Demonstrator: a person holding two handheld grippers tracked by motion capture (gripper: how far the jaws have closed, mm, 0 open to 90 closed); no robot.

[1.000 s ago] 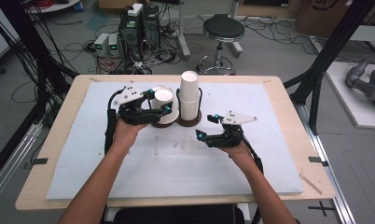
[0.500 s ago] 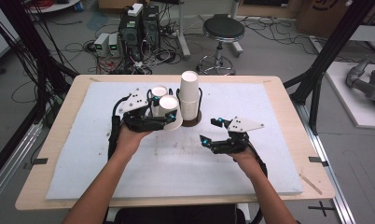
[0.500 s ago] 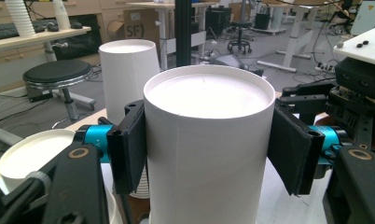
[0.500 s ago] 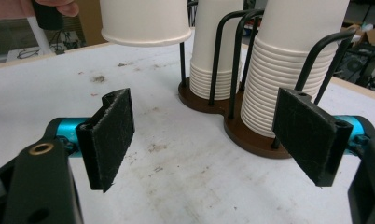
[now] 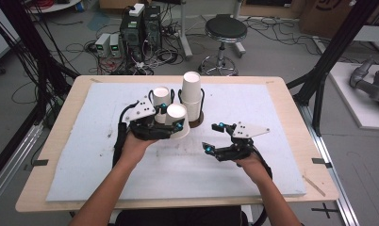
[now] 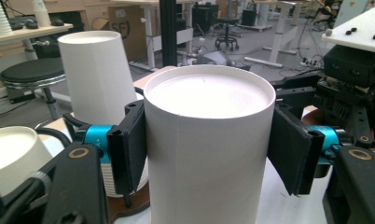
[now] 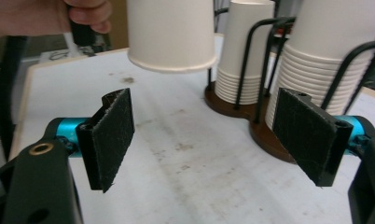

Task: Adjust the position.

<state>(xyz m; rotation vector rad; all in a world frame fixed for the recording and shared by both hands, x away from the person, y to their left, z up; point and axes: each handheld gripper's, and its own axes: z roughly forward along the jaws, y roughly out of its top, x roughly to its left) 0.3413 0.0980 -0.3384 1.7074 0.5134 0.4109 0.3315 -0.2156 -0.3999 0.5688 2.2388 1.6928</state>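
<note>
A: How far along is this?

B: One paper cup [image 5: 177, 120] is out of the cup holder [image 5: 197, 117] and held upside down off the table, at seven o'clock from the tall stack [image 5: 191, 95]. Setting it down is left, I'd judge.

A: Who has it?

B: The left gripper [image 6: 209, 154] is clenched on its sides. The right gripper [image 5: 215, 137] waits released at four o'clock from the holder, nothing between its pads.

A: The cup itself?

B: Plain white, tapered, undented, its rolled rim facing down.

Even indoor light, soft shadows; high view slightly blurred, gripper views sharper.
</note>
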